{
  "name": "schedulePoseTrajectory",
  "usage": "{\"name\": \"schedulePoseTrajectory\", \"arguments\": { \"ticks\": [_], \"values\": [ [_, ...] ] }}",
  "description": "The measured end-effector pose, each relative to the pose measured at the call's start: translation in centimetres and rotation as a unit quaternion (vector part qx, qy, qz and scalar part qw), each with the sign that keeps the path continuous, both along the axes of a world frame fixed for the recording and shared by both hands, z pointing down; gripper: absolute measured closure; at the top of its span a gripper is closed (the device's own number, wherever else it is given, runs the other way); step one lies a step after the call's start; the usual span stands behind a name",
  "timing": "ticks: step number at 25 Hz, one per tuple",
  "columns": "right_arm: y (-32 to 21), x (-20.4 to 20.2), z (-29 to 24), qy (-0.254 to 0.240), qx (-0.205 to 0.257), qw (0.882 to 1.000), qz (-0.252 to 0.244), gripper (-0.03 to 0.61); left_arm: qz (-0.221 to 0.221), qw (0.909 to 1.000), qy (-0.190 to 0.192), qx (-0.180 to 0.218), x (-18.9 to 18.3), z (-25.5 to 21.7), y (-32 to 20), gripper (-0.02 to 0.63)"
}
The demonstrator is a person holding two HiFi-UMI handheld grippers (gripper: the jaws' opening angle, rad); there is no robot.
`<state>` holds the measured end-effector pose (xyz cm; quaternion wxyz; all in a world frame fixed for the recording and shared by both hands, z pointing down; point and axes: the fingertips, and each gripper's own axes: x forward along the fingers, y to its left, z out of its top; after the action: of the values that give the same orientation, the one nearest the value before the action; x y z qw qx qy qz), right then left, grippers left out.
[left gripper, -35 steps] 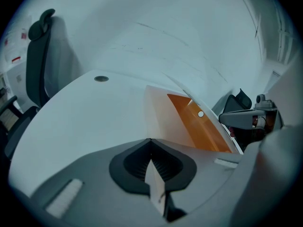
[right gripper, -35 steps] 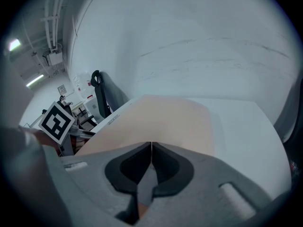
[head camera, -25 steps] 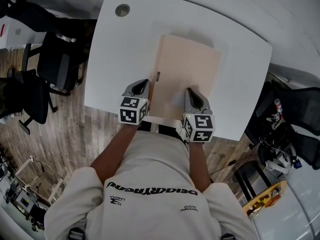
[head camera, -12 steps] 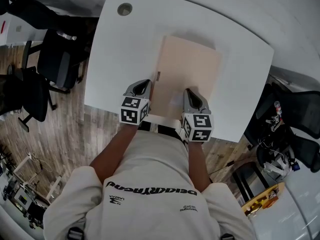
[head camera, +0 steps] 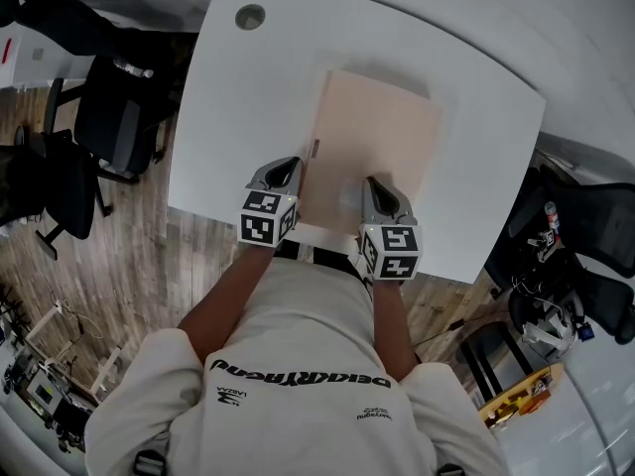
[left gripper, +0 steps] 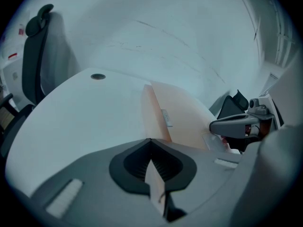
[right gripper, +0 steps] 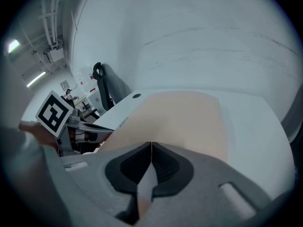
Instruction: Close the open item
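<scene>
A flat beige folder [head camera: 382,137] lies closed on the white table [head camera: 238,117], with a small label [head camera: 315,149] on its left spine edge. My left gripper [head camera: 288,167] sits at the folder's near left corner, beside the spine, jaws shut with nothing held. My right gripper [head camera: 375,182] rests over the folder's near edge, also shut and holding nothing. In the left gripper view the folder [left gripper: 182,119] stretches away ahead of the shut jaws [left gripper: 150,140]. The right gripper view shows the cover [right gripper: 180,115] just beyond the shut jaws [right gripper: 151,143].
A round cable hole [head camera: 250,16] is at the table's far left corner. Black office chairs stand to the left [head camera: 114,117] and to the right [head camera: 585,236] of the table. The person stands against the near table edge, over wood flooring.
</scene>
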<state>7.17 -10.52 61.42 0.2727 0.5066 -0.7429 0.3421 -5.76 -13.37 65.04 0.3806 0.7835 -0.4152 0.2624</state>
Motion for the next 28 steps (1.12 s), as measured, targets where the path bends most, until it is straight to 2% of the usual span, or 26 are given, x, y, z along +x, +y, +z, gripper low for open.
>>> {"name": "schedulePoseTrajectory", "arguments": {
  "ticks": [28],
  "values": [
    [0.1,-0.7,1.7,0.035,-0.050,0.998,-0.032,0.580,0.007,1.0000,-0.001,-0.001,0.0,0.2,-0.3,0.618]
  ]
}}
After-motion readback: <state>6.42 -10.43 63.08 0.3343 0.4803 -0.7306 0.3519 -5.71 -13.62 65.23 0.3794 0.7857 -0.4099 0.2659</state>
